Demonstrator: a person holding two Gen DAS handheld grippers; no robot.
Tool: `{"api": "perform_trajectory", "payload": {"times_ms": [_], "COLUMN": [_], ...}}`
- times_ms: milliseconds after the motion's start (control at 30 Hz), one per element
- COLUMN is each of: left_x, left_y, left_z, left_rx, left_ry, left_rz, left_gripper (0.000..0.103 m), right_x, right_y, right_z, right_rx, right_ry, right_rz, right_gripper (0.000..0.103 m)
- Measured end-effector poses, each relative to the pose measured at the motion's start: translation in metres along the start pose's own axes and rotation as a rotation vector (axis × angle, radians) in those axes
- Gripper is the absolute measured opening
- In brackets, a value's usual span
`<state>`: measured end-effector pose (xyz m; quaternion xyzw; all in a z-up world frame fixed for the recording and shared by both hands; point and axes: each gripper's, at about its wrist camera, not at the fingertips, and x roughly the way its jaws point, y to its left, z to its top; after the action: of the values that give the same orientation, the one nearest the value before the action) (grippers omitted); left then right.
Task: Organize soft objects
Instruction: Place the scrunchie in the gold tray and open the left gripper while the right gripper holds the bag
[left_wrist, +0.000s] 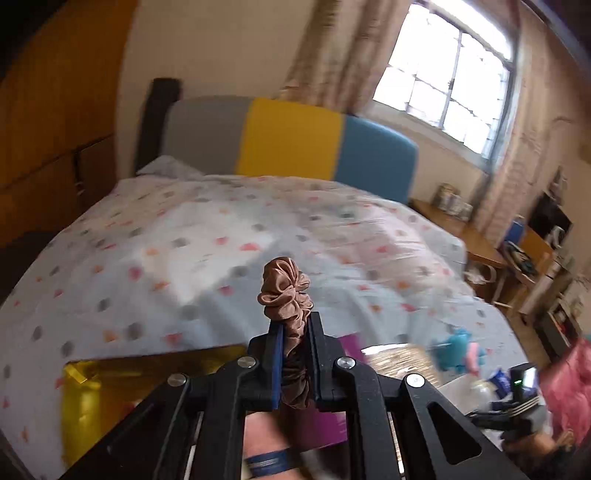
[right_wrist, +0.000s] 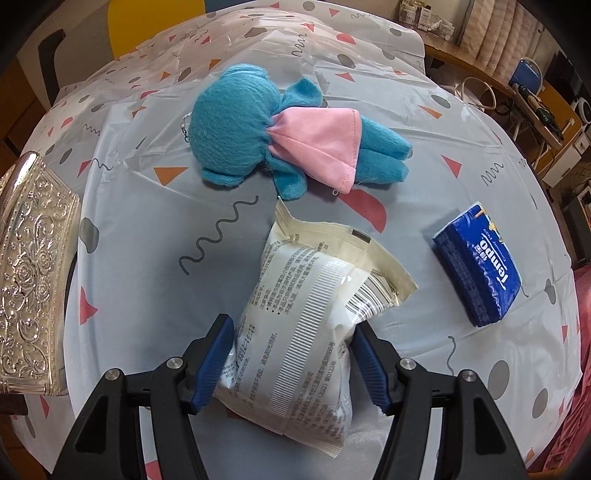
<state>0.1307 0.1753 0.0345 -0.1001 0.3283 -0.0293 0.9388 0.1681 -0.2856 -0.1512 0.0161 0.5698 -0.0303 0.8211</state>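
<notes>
I've got the brown scrunchie (left_wrist: 286, 295) pinched tight in my left gripper (left_wrist: 294, 325), raised above the bedspread (left_wrist: 184, 236). My right gripper (right_wrist: 291, 350) straddles the white snack packet (right_wrist: 299, 321), jaws apart, pads touching its sides. Beyond lie the blue plush doll (right_wrist: 266, 136) and the Tempo tissue pack (right_wrist: 478, 266), right; the silver embossed box (right_wrist: 33, 273) sits at the left edge.

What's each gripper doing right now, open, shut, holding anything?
Left gripper: shut on the brown scrunchie, held up above the bed.
Right gripper: open, its fingers on either side of the white packet, which lies on the sheet.
</notes>
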Motion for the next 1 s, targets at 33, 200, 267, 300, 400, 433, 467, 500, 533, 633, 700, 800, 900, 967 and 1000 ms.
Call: {"api": "perform_trajectory", "payload": {"times_ms": [33, 200, 267, 300, 400, 433, 467, 500, 533, 633, 700, 800, 900, 967, 1000], "left_x": [-0.002, -0.008, -0.007, -0.006, -0.004, -0.003, -0.004, -0.006, -0.007, -0.014, -0.017, -0.026, -0.034, -0.039, -0.041], "left_y": [0.02, 0.094, 0.116, 0.125, 0.14, 0.142, 0.143, 0.144, 0.144, 0.14, 0.136, 0.128, 0.116, 0.108, 0.105], "left_z": [-0.008, -0.063, -0.086, -0.099, -0.121, -0.126, -0.131, -0.133, -0.137, -0.146, -0.15, -0.154, -0.159, -0.158, -0.157], "left_rx": [-0.026, -0.156, -0.207, -0.231, -0.269, -0.285, -0.298, -0.309, -0.322, -0.337, -0.333, -0.314, -0.275, -0.254, -0.248], "left_ry": [0.016, 0.102, 0.151, 0.17, 0.211, 0.219, 0.222, 0.22, 0.215, 0.206, 0.205, 0.197, 0.174, 0.153, 0.147], "left_rz": [0.02, 0.123, 0.152, 0.177, 0.197, 0.205, 0.207, 0.203, 0.21, 0.239, 0.261, 0.308, 0.343, 0.35, 0.349], "left_gripper": [0.012, 0.012, 0.012, 0.013, 0.018, 0.02, 0.027, 0.036, 0.042, 0.049, 0.049, 0.051, 0.057, 0.058, 0.06], "right_x": [0.001, 0.002, 0.001, 0.0, 0.0, 0.0, 0.0, -0.001, -0.001, -0.001, -0.002, -0.003, -0.004, -0.004, -0.004], "right_y": [0.001, 0.008, 0.01, 0.011, 0.012, 0.014, 0.015, 0.016, 0.017, 0.017, 0.017, 0.019, 0.019, 0.019, 0.02], "right_z": [0.0, -0.002, -0.003, -0.004, -0.005, -0.005, -0.005, -0.006, -0.006, -0.006, -0.007, -0.007, -0.007, -0.007, -0.006], "right_rx": [-0.003, -0.027, -0.03, -0.033, -0.036, -0.038, -0.04, -0.041, -0.041, -0.041, -0.043, -0.047, -0.05, -0.053, -0.054], "right_ry": [-0.002, -0.009, -0.011, -0.012, -0.014, -0.016, -0.017, -0.018, -0.018, -0.018, -0.019, -0.02, -0.022, -0.024, -0.026], "right_rz": [-0.003, -0.016, -0.019, -0.02, -0.023, -0.026, -0.028, -0.03, -0.031, -0.031, -0.031, -0.034, -0.038, -0.041, -0.042], "right_gripper": [0.066, 0.065, 0.065, 0.065, 0.065, 0.065, 0.065, 0.065, 0.065, 0.065, 0.065, 0.065, 0.065, 0.064, 0.064]}}
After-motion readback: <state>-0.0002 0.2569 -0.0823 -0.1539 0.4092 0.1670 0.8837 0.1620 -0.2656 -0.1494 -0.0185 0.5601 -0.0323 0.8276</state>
